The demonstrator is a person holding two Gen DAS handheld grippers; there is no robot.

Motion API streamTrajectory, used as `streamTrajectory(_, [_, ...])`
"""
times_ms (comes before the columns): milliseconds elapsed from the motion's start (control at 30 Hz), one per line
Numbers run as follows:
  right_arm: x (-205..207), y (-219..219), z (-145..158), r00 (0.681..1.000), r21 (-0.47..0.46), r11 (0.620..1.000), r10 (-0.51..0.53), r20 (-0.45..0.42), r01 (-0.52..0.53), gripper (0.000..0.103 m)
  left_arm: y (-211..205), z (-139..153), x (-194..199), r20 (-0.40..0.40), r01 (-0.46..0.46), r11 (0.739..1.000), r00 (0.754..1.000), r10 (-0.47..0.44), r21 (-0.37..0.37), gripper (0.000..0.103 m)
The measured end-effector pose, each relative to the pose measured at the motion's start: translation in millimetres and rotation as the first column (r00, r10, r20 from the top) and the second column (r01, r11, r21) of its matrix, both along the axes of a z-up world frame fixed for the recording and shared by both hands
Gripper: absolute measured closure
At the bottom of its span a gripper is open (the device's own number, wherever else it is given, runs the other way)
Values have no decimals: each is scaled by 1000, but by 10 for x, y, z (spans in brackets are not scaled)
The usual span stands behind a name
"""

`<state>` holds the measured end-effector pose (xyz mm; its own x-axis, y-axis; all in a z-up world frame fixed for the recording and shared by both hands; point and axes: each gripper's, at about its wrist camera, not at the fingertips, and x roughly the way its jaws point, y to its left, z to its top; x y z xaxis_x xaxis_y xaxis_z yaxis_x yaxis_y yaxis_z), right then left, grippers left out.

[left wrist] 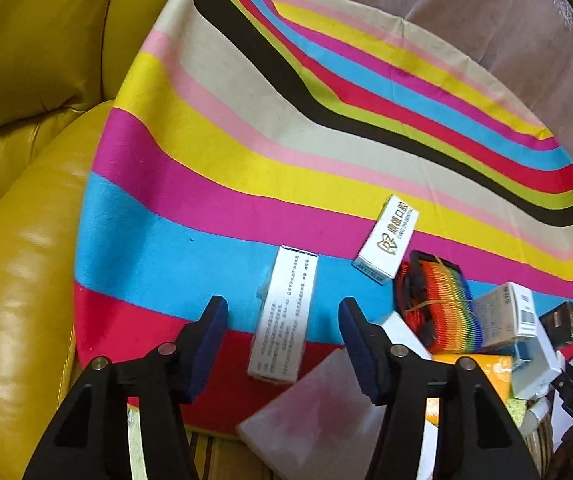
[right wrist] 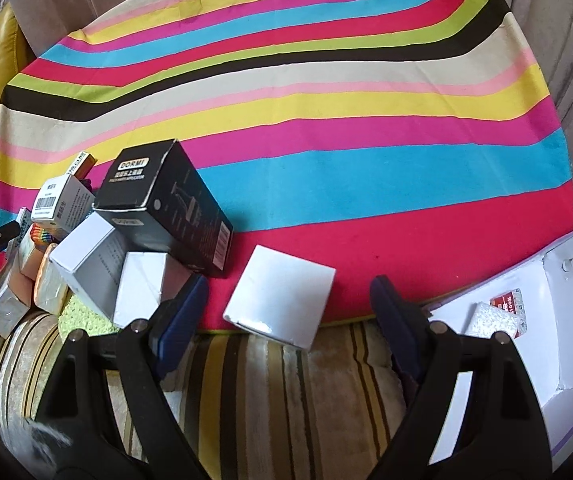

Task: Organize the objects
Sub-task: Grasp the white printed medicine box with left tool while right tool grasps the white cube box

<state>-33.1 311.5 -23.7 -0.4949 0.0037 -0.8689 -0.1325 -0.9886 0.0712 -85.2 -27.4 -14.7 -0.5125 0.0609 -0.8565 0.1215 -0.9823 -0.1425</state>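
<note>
White narrow box (left wrist: 283, 314) lies on striped cloth (left wrist: 214, 152), between spread fingers of left gripper (left wrist: 282, 312), not touched. Right gripper (right wrist: 286, 304) released over white square box (right wrist: 280, 300). Box pile (right wrist: 86, 240) partly cut off at left edge, labels unreadable.

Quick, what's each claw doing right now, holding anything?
Left claw: open, empty, a long white box lying between its fingers.
Right claw: open, empty, above a white square box.
</note>
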Motion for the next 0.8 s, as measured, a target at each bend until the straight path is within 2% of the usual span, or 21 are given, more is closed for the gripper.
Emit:
streamTrajectory(133, [-33, -18, -42, 1000, 5, 1000, 9, 15, -9, 35, 4, -79, -81, 28, 4, 1000, 1000, -4, 7, 72])
streamTrajectory(200, [-39, -9, -81, 1000, -6, 1000, 9, 27, -9, 43, 2, -115, -86, 31, 4, 1000, 1000, -4, 11, 74])
streamTrajectory(267, [-36, 13, -114, 999, -20, 1000, 4, 34, -3, 57, -14, -116, -75, 21, 0, 1000, 1000, 0, 13, 77])
streamTrajectory(433, [30, 54, -71, 1000, -51, 999, -1, -4, 0, 57, -83, -12, 17, -50, -42, 999, 998, 42, 13, 78])
streamTrajectory(633, [210, 161, 65, 996, -112, 994, -20, -91, 10, 57, -30, 366, 401, -221, -88, 996, 972, 82, -18, 78])
streamTrajectory(800, [361, 234, 133, 994, -151, 988, -27, -109, 10, 57, 124, 541, 694, -286, -60, 998, 956, 61, 14, 78])
